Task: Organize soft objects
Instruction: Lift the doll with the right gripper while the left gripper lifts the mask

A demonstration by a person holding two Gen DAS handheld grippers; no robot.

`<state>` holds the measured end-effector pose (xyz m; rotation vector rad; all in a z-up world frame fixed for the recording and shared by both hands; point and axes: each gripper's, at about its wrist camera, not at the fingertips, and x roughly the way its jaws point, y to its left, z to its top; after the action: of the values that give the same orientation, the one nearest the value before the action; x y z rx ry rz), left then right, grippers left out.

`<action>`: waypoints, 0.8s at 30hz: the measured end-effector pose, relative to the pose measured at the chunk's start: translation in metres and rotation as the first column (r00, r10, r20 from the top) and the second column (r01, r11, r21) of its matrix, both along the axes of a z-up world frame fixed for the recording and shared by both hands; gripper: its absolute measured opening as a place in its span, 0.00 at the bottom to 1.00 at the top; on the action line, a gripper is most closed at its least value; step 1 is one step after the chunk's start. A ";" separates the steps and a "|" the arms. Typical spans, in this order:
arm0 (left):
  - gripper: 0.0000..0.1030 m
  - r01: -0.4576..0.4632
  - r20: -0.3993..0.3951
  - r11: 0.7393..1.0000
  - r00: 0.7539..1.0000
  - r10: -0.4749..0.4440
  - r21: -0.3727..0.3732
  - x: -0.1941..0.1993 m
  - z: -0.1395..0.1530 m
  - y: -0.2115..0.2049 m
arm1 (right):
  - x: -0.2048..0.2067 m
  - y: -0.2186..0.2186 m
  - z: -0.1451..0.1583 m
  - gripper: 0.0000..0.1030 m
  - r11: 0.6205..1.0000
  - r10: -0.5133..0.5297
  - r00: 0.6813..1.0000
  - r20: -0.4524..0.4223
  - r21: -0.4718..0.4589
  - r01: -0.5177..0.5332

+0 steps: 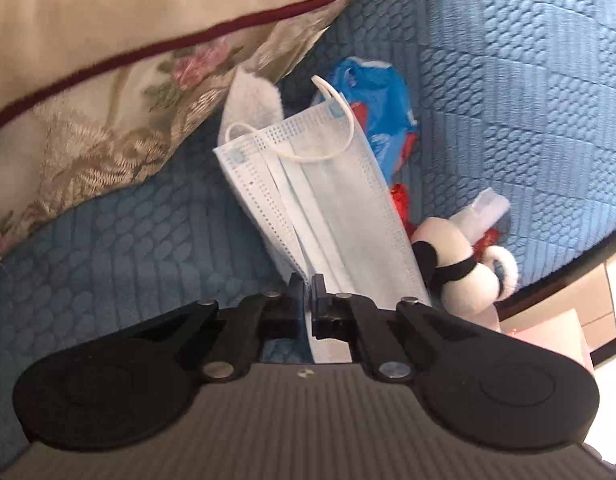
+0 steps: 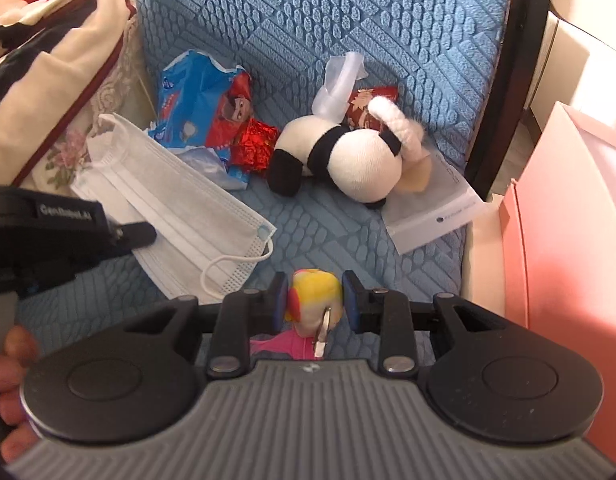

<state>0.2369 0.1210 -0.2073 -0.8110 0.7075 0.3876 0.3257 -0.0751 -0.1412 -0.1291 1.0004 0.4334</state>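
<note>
Your left gripper [image 1: 307, 280] has its jaws pinching the face mask [image 1: 328, 200], which lies on the blue cushion [image 2: 328, 236]. Your right gripper [image 2: 315, 288] pinches a yellow plush toy [image 2: 317, 298], with the panda toy [image 2: 348, 160] lying beyond it.

A blue quilted seat cushion [image 2: 340, 8] carries a panda plush [image 2: 348, 160], face mask [image 2: 180, 204] (pale blue) and crumpled wrappers [image 2: 204, 112].
</note>
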 end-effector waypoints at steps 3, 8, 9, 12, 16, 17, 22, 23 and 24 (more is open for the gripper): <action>0.04 0.010 0.014 1.000 1.000 -0.010 0.010 -0.006 0.009 -0.003 | -0.006 -0.005 0.006 0.31 1.000 -0.007 1.000 0.008 0.006 0.006; 0.03 0.037 0.032 0.999 0.999 -0.037 0.020 -0.024 0.030 -0.009 | -0.016 -0.017 0.022 0.31 0.999 -0.024 0.999 0.024 0.023 0.023; 0.03 0.051 0.031 0.999 0.998 -0.051 0.019 -0.028 0.034 -0.011 | -0.019 -0.019 0.025 0.31 0.999 -0.026 0.999 0.028 0.028 0.025; 0.03 0.088 0.022 0.996 0.996 -0.089 0.027 -0.039 0.044 -0.018 | -0.028 -0.024 0.036 0.31 0.999 -0.030 0.999 0.035 0.041 0.029; 0.03 0.129 0.021 0.990 0.991 -0.131 0.056 -0.057 0.060 -0.032 | -0.045 -0.029 0.053 0.31 0.998 -0.034 0.998 0.046 0.062 0.031; 0.03 0.138 0.024 0.989 0.990 -0.140 0.059 -0.060 0.063 -0.036 | -0.049 -0.031 0.057 0.31 0.997 -0.034 0.998 0.047 0.070 0.030; 0.03 0.150 0.061 0.988 0.986 -0.153 0.045 -0.076 0.080 -0.055 | -0.069 -0.047 0.076 0.31 0.993 -0.043 0.998 0.056 0.110 0.036; 0.03 0.154 0.063 0.987 0.986 -0.157 0.048 -0.077 0.084 -0.059 | -0.072 -0.050 0.080 0.31 0.993 -0.046 0.997 0.059 0.114 0.039; 0.03 0.159 0.066 0.986 0.985 -0.162 0.048 -0.079 0.087 -0.063 | -0.073 -0.054 0.083 0.31 0.992 -0.047 0.997 0.064 0.118 0.040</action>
<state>0.1583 0.0580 -0.1202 -0.7181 0.6919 0.2268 0.2524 -0.1290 -0.0580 -0.0166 0.9089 0.4438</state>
